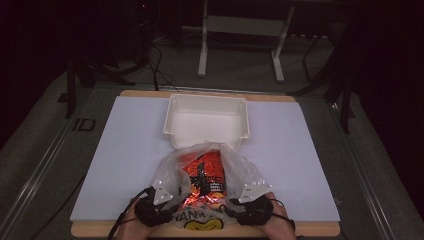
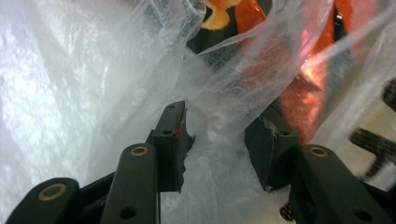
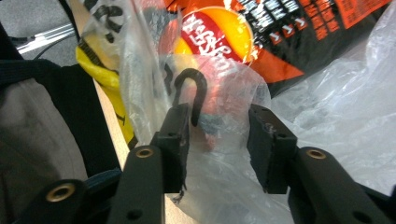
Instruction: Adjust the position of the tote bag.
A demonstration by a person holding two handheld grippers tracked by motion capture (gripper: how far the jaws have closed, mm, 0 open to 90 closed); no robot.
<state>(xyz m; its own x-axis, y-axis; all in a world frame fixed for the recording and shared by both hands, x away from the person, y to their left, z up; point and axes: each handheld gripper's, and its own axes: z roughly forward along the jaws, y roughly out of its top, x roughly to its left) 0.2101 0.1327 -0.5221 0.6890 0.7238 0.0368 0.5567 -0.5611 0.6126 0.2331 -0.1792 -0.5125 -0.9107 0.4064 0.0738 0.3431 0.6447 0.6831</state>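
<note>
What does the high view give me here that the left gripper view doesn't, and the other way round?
High view: the white tray standing empty beyond the plastic bag, with both grippers at the bag's near end on the white mat. Left gripper view: the left gripper with its jaws apart and bag film bunched between them. Both views: the clear bag and the orange snack packet inside it.

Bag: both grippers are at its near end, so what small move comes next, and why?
Probably close both grippers on the film. In each gripper view the fingers stand apart with loose bag plastic between them, not pinched. The snack pack is inside and the tray waits just beyond, so a firm grip likely comes before any lifting.
</note>
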